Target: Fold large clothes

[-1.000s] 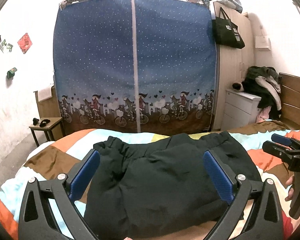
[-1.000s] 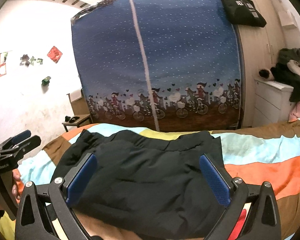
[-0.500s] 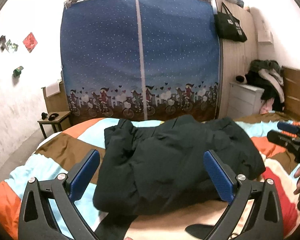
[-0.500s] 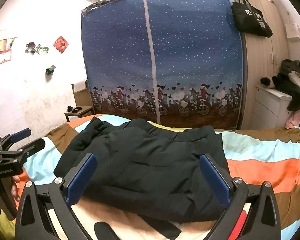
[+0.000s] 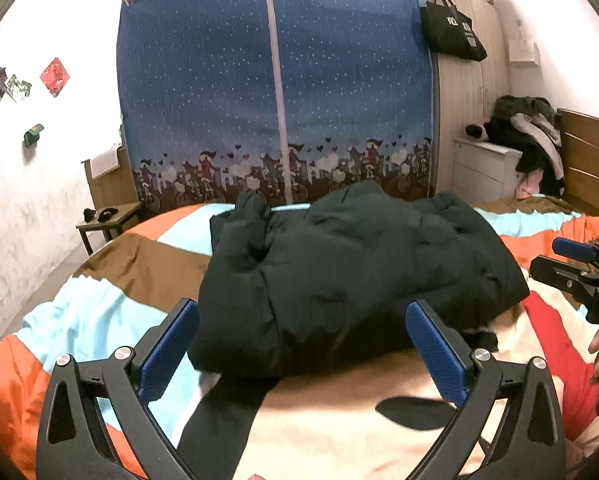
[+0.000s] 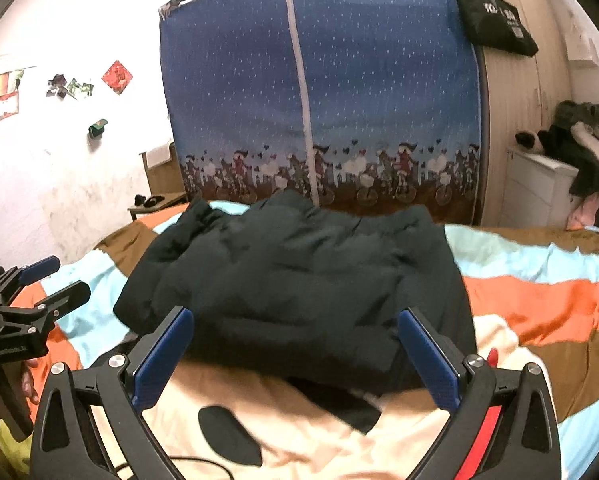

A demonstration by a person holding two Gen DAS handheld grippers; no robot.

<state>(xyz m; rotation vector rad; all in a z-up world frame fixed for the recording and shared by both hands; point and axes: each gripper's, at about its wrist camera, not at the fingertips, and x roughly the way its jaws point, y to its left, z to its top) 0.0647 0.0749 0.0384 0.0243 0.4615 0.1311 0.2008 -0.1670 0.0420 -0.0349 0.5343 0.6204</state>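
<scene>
- Where the left wrist view looks out along its own fingers, the left gripper (image 5: 301,344) stands spread wide with nothing between its blue pads (image 5: 167,350).
- The dark jacket (image 5: 355,276) lies bundled in a puffy heap on the striped bedspread (image 5: 111,312), just past the fingertips and reaching across the whole gap between them; no pad touches it.
- A dark strip of cloth (image 5: 219,424) runs from under the heap toward the camera, between the two fingers.
- At the right edge of the same view the right gripper (image 5: 571,264) hangs beside the jacket, apart from it, its two fingers with a gap between them.
- A blue fabric wardrobe (image 5: 275,92) stands behind the bed, with a black tote bag (image 5: 453,28) hung to its right.
- In the right wrist view the right gripper (image 6: 295,348) is likewise spread wide and holds nothing.
- The jacket (image 6: 299,280) lies just ahead of its fingertips, centred in the gap, on the bedspread (image 6: 539,300).
- The left gripper (image 6: 47,284) shows at the left edge, beside the jacket and clear of it, its fingers parted.
</scene>
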